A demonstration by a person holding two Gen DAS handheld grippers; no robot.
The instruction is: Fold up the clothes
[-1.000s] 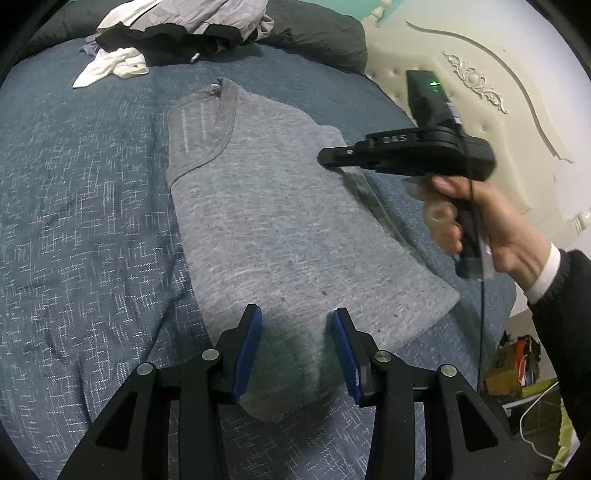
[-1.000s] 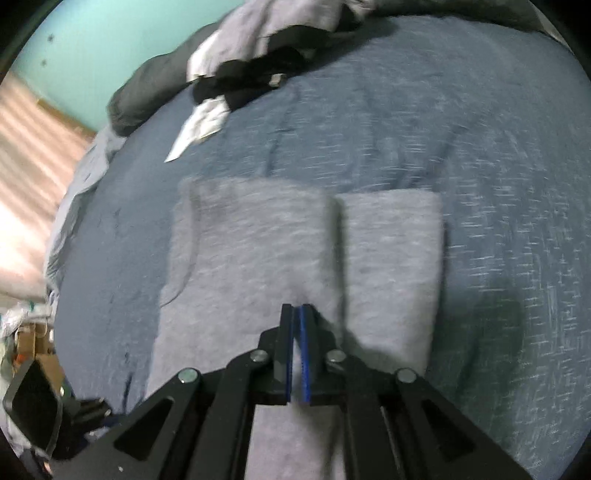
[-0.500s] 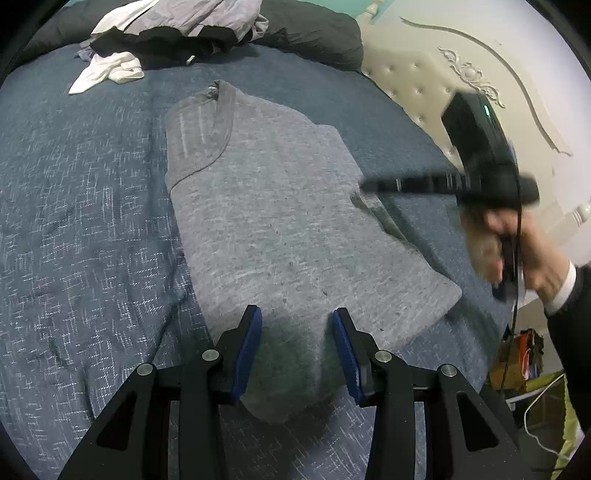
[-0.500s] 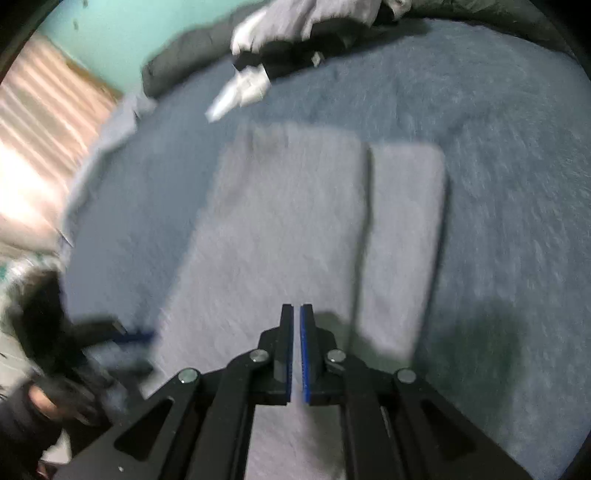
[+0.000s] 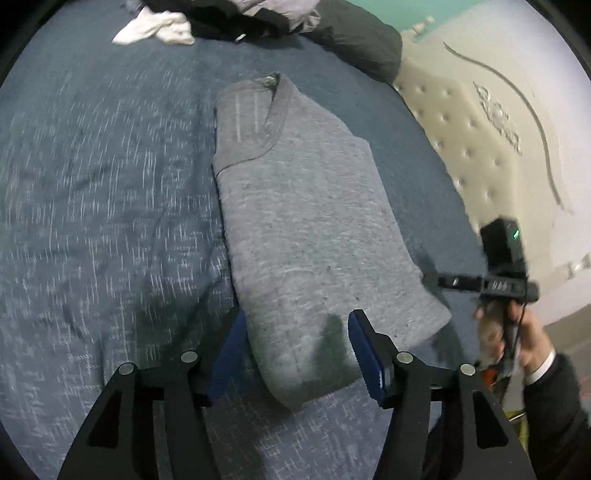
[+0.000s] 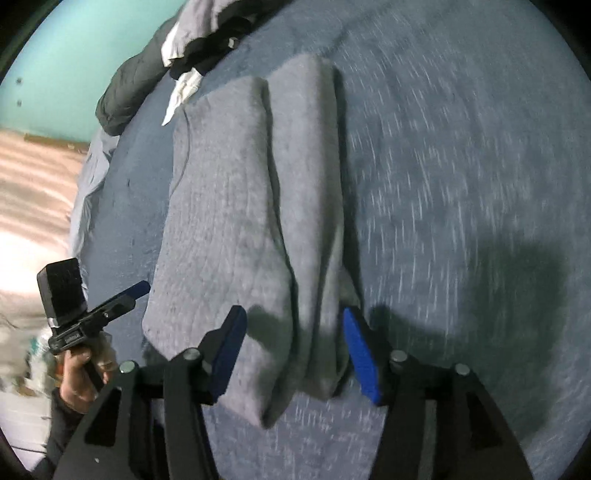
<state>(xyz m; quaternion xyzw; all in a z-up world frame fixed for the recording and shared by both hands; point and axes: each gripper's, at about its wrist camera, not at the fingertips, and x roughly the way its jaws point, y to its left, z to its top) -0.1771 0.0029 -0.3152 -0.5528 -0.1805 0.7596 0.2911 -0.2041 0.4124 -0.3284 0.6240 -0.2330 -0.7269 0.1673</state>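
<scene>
**Both jaws spread over the folded shirt's near end**

The grey shirt (image 5: pixel 306 236) lies folded into a long strip on the blue bed (image 5: pixel 92 221), collar at the far end, hem end nearest the cameras. In the right wrist view a lengthwise fold runs down its middle.

The left gripper (image 5: pixel 295 354) points steeply down at the hem end, its jaws spread with the shirt's corner showing between them, not pinched. The right gripper (image 6: pixel 291 350) also tilts down over the hem end, jaws spread, astride the fold, pressing nothing. The right hand (image 5: pixel 517 339), in a dark sleeve, shows low at the right of the left view.

Both pairs of jaws have just been opening; a second ago the right ones were pressed together. The right gripper has swung from above the shirt's middle out past its near right corner.

A clothes pile (image 5: pixel 229 18) lies at the far edge of the bed.
</scene>
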